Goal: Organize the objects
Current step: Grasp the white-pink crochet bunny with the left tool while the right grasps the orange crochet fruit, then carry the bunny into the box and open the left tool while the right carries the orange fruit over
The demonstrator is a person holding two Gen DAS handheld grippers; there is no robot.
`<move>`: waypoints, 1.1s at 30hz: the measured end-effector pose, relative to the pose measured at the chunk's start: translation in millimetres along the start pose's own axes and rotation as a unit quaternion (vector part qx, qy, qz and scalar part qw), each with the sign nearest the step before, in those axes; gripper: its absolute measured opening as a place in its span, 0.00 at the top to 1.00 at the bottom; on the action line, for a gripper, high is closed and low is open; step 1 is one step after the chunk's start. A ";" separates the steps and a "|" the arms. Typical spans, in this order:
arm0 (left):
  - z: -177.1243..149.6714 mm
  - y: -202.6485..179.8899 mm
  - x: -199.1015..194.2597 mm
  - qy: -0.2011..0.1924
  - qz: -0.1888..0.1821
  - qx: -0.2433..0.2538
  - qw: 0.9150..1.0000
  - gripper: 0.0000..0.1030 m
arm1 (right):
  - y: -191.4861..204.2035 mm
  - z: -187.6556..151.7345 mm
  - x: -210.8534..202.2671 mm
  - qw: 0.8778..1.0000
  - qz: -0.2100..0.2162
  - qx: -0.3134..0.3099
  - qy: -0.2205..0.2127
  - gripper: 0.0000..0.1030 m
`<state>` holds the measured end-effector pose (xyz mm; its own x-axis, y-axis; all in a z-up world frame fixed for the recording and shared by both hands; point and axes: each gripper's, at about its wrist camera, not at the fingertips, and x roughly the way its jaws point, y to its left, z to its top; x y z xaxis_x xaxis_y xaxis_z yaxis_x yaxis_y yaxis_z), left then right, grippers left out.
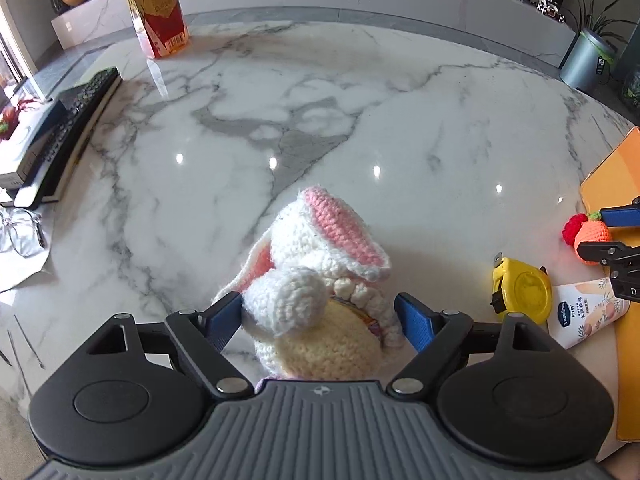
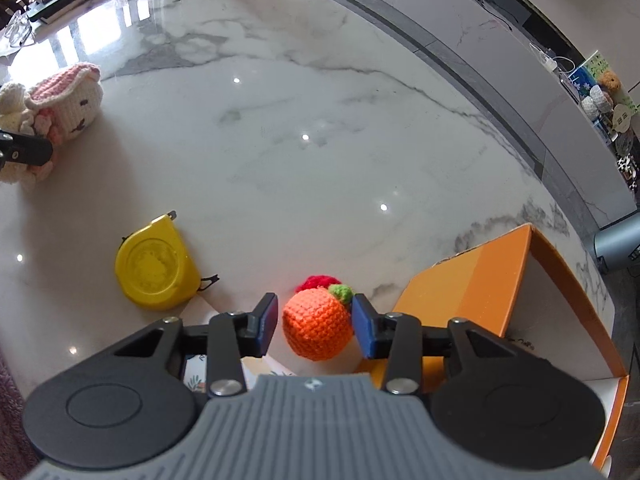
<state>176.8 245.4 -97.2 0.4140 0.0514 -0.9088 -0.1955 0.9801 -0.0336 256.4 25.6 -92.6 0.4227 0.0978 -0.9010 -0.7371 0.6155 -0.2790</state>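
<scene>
A white crochet rabbit (image 1: 320, 240) with pink ears lies on the marble table (image 1: 380, 120). My left gripper (image 1: 320, 320) stands wide open around its rear end, and a gap shows beside the right pad. In the right wrist view the rabbit (image 2: 76, 100) is at far left. An orange crochet fruit (image 2: 318, 324) with a green tip sits between the fingers of my right gripper (image 2: 316, 326). The right pad is at its side and the left pad stands clear of it. A red crochet piece (image 2: 316, 281) lies just behind the fruit.
An open orange box (image 2: 480, 276) stands right of the fruit. A yellow tape measure (image 2: 154, 268) and a Vaseline tube (image 1: 580, 312) lie between the two grippers. A juice carton (image 1: 158, 12), a remote on stacked books (image 1: 68, 128) and glasses (image 1: 20, 232) are at the left.
</scene>
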 end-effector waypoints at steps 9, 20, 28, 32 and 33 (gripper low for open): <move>-7.7 6.6 -6.2 -0.010 -0.035 -0.031 0.999 0.21 | 1.9 3.4 7.9 1.000 0.006 0.000 0.020 0.60; -9.8 -17.7 -74.6 -0.079 -0.085 -0.030 0.993 0.24 | -11.3 -11.8 -71.2 0.995 0.050 0.049 -0.068 0.60; -5.5 -87.2 -137.0 -0.129 -0.160 0.033 0.978 0.24 | -55.4 -63.2 -156.1 0.982 0.052 0.116 -0.139 0.61; -0.2 -132.1 -153.3 -0.135 -0.215 0.058 0.965 0.24 | -83.3 -99.9 -185.2 0.976 0.028 0.151 -0.157 0.60; 1.7 -144.3 -154.9 -0.135 -0.228 0.064 0.962 0.24 | -89.7 -109.8 -190.5 0.974 0.021 0.159 -0.159 0.60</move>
<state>142.3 96.4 49.1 0.6495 -0.3584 -0.6706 0.1652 0.9274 -0.3356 184.0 -134.2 67.6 0.5748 0.3344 -0.7469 -0.5780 0.8120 -0.0812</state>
